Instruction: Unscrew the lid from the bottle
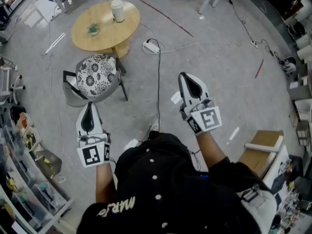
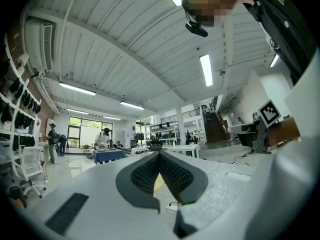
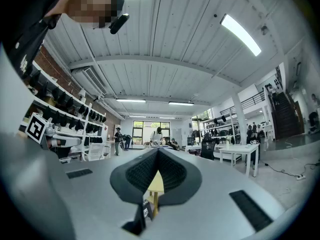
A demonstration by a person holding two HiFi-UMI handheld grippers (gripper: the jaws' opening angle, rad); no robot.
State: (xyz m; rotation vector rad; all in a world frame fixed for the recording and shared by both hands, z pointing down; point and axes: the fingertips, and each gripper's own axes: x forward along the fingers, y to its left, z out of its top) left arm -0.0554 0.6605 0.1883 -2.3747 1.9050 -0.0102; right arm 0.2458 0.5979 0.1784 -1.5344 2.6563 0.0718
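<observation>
A white bottle-like container (image 1: 117,10) stands on the round wooden table (image 1: 102,33), far ahead of me across the floor. Both grippers hang in the air in front of the person's body, well short of that table. My left gripper (image 1: 89,106) is shut, its dark pads meeting with nothing between them (image 2: 160,154). My right gripper (image 1: 183,75) is shut and empty too (image 3: 158,151). Through the gap below the right jaws a slice of the yellow table (image 3: 156,184) shows. Whether the container has a lid I cannot make out at this distance.
A chair with a black-and-white patterned cushion (image 1: 96,76) stands between me and the table. A small potted plant (image 1: 93,29) shares the tabletop. A white power strip (image 1: 151,47) and its cable lie on the floor. Shelving (image 1: 29,179) lines the left, a cardboard box (image 1: 261,152) the right.
</observation>
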